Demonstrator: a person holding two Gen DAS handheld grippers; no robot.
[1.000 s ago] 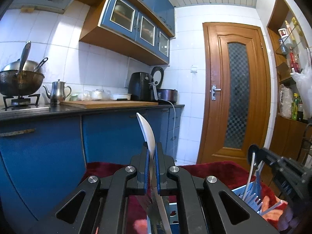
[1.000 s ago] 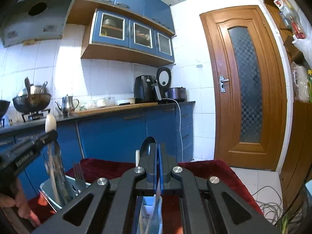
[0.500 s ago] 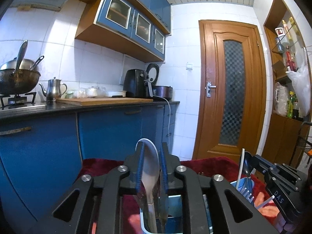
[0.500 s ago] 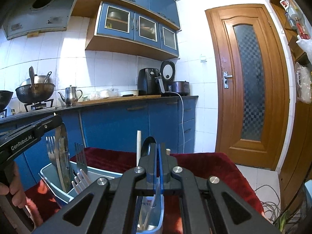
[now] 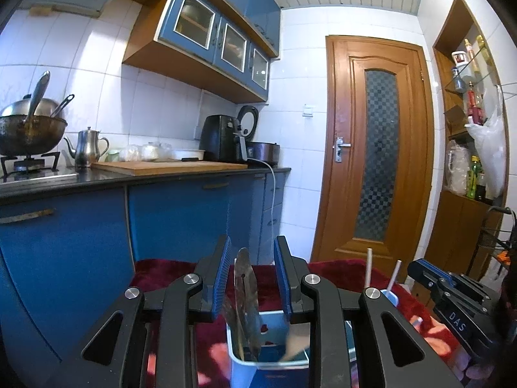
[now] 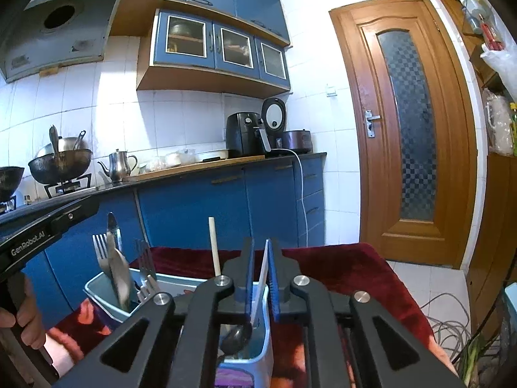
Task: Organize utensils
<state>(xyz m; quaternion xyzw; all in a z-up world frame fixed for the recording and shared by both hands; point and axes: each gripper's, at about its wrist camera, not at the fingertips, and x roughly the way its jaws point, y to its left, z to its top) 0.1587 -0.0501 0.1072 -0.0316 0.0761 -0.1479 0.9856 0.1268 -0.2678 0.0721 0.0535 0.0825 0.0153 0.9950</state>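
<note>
My left gripper (image 5: 252, 274) is open above a light-blue utensil holder (image 5: 268, 362). A steel spoon (image 5: 246, 294) stands loose in it between the pads, touching neither. In the right wrist view the same holder (image 6: 106, 294) shows with forks (image 6: 100, 252) and that spoon (image 6: 118, 271). My right gripper (image 6: 261, 268) has its jaws slightly apart over another compartment (image 6: 258, 339). A white handle (image 6: 262, 278) rests between the pads, and a dark spoon bowl (image 6: 236, 336) lies inside the compartment. White sticks (image 5: 368, 268) stand beside it.
The holder sits on a dark red cloth (image 6: 339, 265). Behind are blue kitchen cabinets (image 5: 181, 220), a counter with cutting board (image 5: 168, 166), kettle (image 5: 87, 147) and wok (image 5: 29, 129). A wooden door (image 5: 378, 148) is to the right. Cables (image 6: 452, 317) lie on the floor.
My left gripper opened and let go of the steel spoon, which dropped into the holder. My right gripper lowered, its jaws parted slightly and the dark spoon slid down into its compartment.
</note>
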